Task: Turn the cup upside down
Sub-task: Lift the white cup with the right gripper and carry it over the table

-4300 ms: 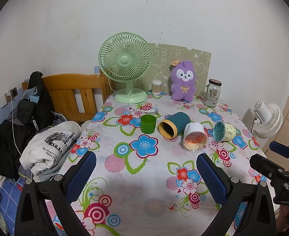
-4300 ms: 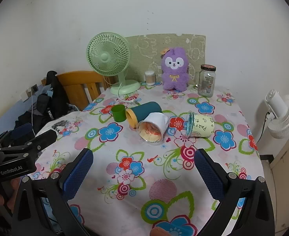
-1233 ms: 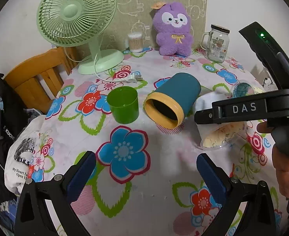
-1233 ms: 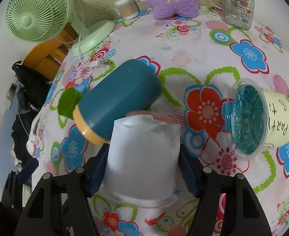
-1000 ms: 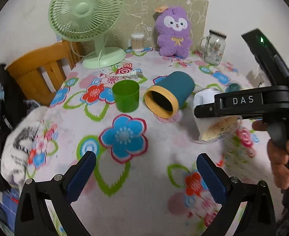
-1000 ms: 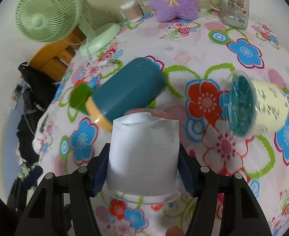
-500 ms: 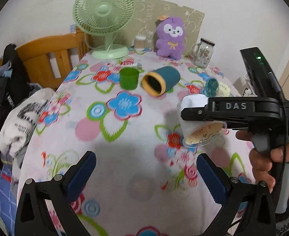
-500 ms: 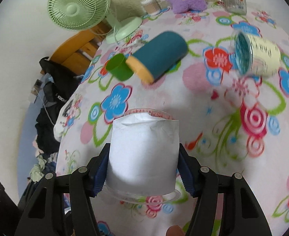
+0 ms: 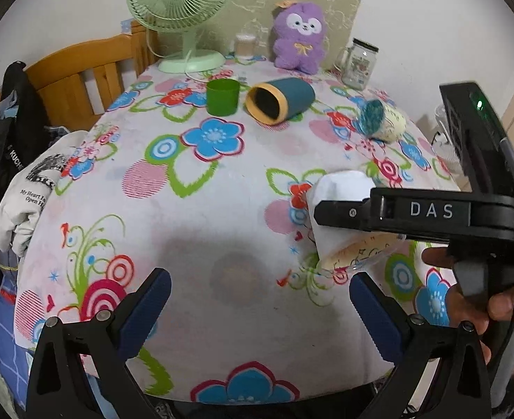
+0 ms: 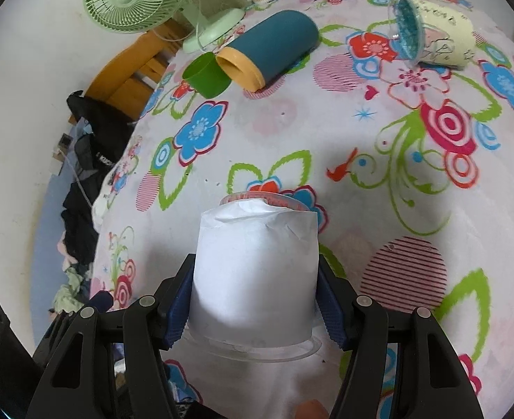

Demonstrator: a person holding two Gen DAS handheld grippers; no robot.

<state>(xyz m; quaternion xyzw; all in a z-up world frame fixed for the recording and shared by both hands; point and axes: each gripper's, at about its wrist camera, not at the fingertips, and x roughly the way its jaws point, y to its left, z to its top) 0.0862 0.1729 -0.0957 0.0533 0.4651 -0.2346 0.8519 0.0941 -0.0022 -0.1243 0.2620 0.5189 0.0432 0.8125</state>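
My right gripper (image 10: 255, 300) is shut on a white paper-wrapped clear plastic cup (image 10: 253, 272); the blue pads press its two sides. The cup is tilted, its rim toward me and downward, its base pointing away, held just above the flowered tablecloth (image 10: 379, 181) near the front. In the left wrist view the same cup (image 9: 340, 216) hangs under the right gripper's black body (image 9: 431, 213), its open mouth facing down and toward the front. My left gripper (image 9: 260, 296) is open and empty, low over the table's front edge.
A small green cup (image 9: 222, 97) stands upright at the back. A teal tumbler with a yellow rim (image 9: 279, 100) and a cream cup with a teal inside (image 9: 382, 122) lie on their sides. A green fan (image 9: 183, 10), purple plush toy (image 9: 300, 36) and glass jar (image 9: 359, 63) line the back. A wooden chair (image 9: 82, 73) with clothes stands left.
My right gripper closed on the white cup, lifted it from among the lying cups and carried it toward the table's front. The left gripper pulled back and stays open.
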